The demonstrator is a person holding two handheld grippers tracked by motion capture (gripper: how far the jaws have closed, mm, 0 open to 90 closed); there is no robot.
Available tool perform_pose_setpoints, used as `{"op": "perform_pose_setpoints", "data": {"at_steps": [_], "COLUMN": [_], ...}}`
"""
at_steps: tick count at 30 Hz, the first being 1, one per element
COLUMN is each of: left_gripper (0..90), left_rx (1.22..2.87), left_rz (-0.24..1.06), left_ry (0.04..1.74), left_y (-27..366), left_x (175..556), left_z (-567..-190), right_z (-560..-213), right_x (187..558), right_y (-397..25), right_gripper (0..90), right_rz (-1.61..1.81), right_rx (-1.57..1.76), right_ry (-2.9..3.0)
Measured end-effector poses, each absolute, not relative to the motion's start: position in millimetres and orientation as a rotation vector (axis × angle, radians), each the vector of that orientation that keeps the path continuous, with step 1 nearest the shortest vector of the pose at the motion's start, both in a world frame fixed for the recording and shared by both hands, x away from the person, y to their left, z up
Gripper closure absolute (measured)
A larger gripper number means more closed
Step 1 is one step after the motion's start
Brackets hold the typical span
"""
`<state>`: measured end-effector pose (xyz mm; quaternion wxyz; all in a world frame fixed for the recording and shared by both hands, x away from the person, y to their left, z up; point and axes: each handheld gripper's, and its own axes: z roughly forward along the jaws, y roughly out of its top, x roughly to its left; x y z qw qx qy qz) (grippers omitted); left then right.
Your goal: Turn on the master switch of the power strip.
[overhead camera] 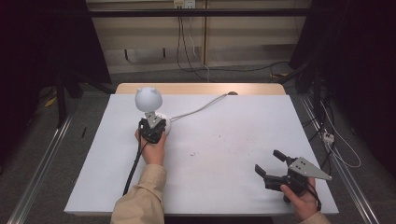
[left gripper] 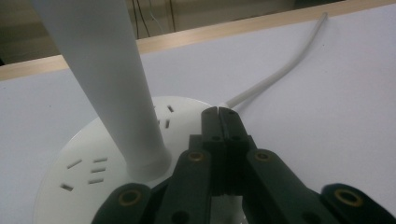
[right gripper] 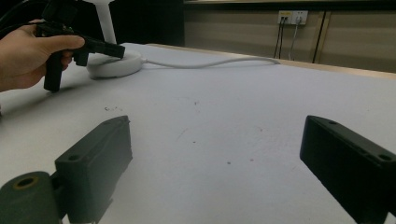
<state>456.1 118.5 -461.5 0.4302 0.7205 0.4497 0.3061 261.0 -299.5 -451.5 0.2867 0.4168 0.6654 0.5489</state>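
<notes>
Overhead, white table (overhead camera: 224, 140) amid dark curtains (overhead camera: 359, 42).

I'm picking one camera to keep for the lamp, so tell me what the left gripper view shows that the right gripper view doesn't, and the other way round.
Left gripper view alone: small rectangular slots in the round white lamp base, and the left gripper with jaws shut, tips over the base's rim.

Right gripper view alone: the hand holding that gripper, a white wall socket behind the table, and the right gripper with jaws wide open over the white tabletop.

Both: lamp base, its white stem, its white cable, the wooden far edge.
</notes>
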Motion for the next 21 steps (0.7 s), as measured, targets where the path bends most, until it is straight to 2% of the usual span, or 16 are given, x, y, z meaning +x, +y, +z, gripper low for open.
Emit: {"op": "perform_pose_setpoints", "data": {"at_steps": [21], "left_gripper": [90.0], "left_rx": [1.821], "left_rz": [0.813], "left_ry": [1.116], "left_y": [114.8], "left_x": [455.3], "left_z": [-462.9], "right_z": [-451.2], "right_x": [259.7], "right_y": [-299.5], "right_gripper": [8.7], "right_rz": [1.467], "right_rx": [1.113], "right_ry": [1.780]}}
